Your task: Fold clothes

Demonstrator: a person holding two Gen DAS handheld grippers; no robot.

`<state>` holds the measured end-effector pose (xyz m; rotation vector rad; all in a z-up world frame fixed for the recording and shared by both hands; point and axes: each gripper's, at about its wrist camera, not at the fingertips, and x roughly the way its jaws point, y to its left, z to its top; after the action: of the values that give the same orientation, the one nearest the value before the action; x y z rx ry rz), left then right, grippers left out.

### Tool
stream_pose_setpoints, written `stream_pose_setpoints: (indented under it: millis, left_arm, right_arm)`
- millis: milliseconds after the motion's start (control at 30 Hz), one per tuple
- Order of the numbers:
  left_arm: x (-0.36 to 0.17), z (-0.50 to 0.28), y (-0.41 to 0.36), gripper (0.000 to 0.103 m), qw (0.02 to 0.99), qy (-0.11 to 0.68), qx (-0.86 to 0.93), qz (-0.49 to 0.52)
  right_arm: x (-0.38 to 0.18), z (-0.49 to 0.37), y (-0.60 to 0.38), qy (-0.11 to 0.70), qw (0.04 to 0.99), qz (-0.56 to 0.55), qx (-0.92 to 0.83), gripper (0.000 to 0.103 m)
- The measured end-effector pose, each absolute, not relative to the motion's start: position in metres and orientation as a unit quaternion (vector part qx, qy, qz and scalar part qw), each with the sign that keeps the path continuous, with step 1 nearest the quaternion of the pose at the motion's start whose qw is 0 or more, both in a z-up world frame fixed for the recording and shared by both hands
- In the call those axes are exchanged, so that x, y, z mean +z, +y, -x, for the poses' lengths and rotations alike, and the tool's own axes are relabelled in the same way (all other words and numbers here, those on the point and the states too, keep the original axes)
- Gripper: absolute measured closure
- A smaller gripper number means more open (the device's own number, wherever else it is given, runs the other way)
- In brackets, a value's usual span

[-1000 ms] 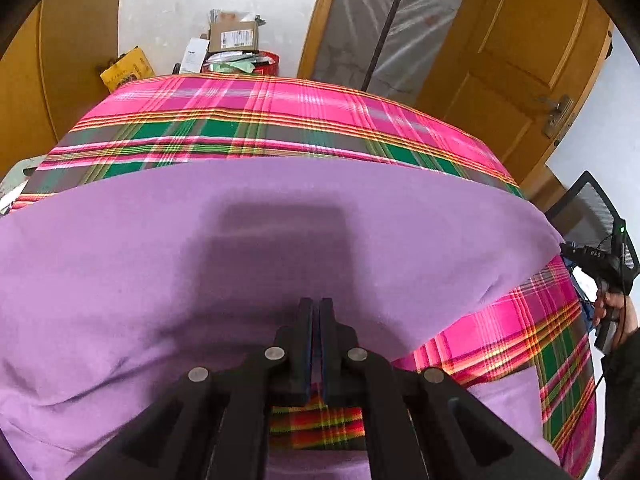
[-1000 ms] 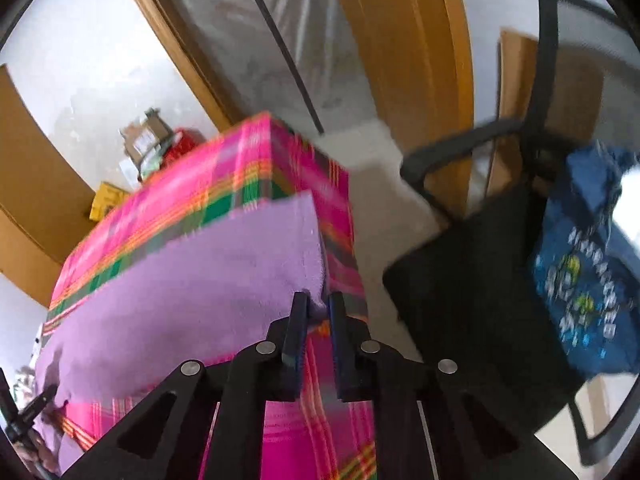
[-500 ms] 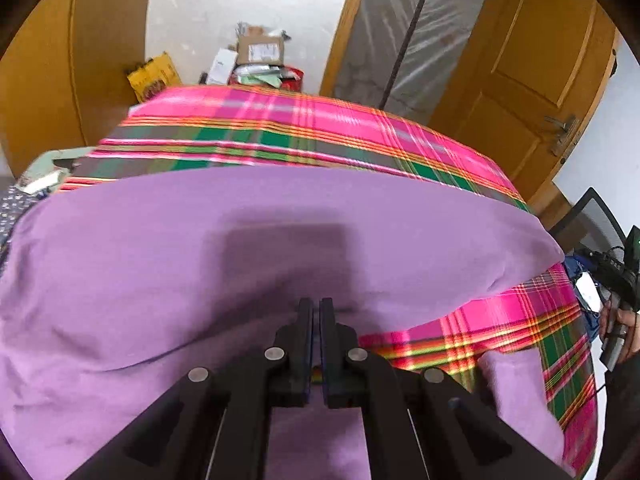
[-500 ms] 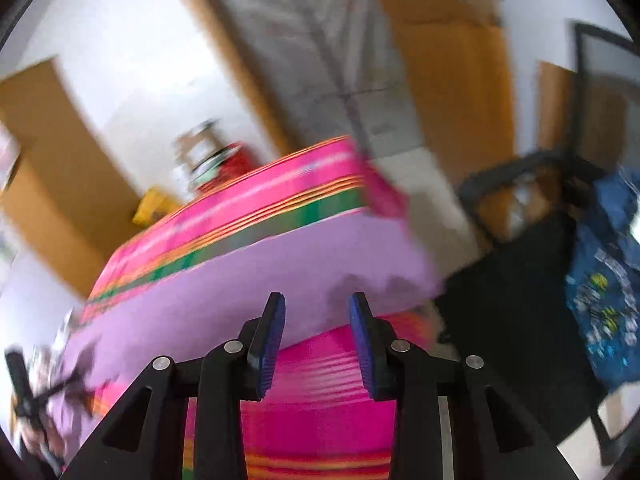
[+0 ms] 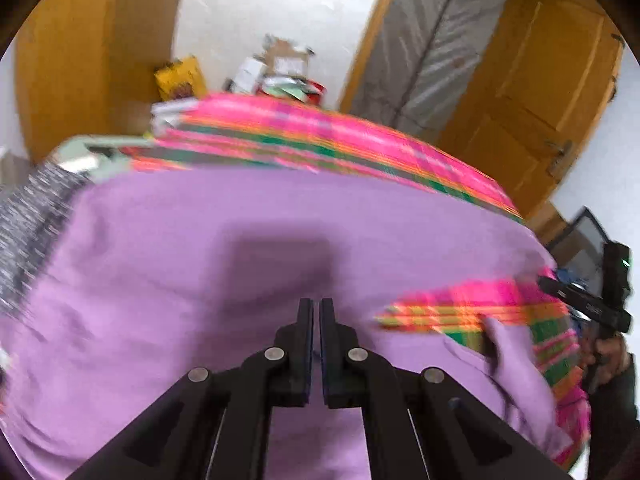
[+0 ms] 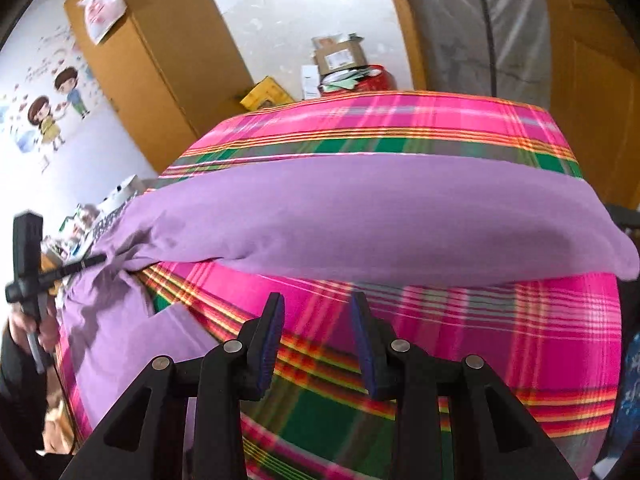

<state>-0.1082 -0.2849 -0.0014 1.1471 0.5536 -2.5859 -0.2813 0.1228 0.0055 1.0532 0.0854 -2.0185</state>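
Observation:
A purple garment [image 6: 380, 216] lies folded in a wide band across the pink plaid table [image 6: 500, 320]. My left gripper [image 5: 316, 306] is shut on the garment's near edge, and the purple cloth [image 5: 200, 260] fills most of the blurred left wrist view. From the right wrist view, the left gripper [image 6: 92, 260] pinches the cloth at the table's left end, with wrinkles spreading from the pinch. A sleeve [image 6: 120, 344] hangs below it. My right gripper [image 6: 318, 298] is open above bare plaid, just short of the fold, holding nothing.
Cardboard boxes and a red bin [image 6: 348, 68] stand behind the table. A wooden door [image 5: 540, 100] is at the back right and a wardrobe [image 6: 160, 60] at the back left. Grey speckled cloth [image 5: 28, 220] lies at the left. A blue garment [image 6: 632, 380] shows at the right edge.
My right gripper opened and let go of the purple garment's corner, then swung left to face the table. My left gripper stays shut on the cloth and has shifted with it.

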Motion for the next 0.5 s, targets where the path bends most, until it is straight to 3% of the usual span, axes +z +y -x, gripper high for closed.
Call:
stream_pose_setpoints:
  millis: [133,267,300,500]
  left_arm:
    - [-0.004,0.103,-0.322,0.095,0.176,0.192,-0.879,-0.4]
    - [-0.029,0.105,-0.377,0.095,0.227,0.216,-0.851,-0.421]
    - [-0.038,0.105,-0.388,0.099,0.233,0.23,-0.843,-0.427]
    - [-0.031,0.1,-0.408,0.098,0.265,0.243,-0.839,-0.407]
  right_arm:
    - [0.007,0.276,0.113,0.024,0.424,-0.419,-0.803,0.068]
    - [0.001,0.269,0.102,0.022,0.431,-0.426,-0.795,0.068]
    - [-0.001,0.267,0.1,0.023,0.431,-0.429,-0.793,0.068]
    - [-0.006,0.258,0.094,0.023,0.432,-0.439,-0.788,0.068]
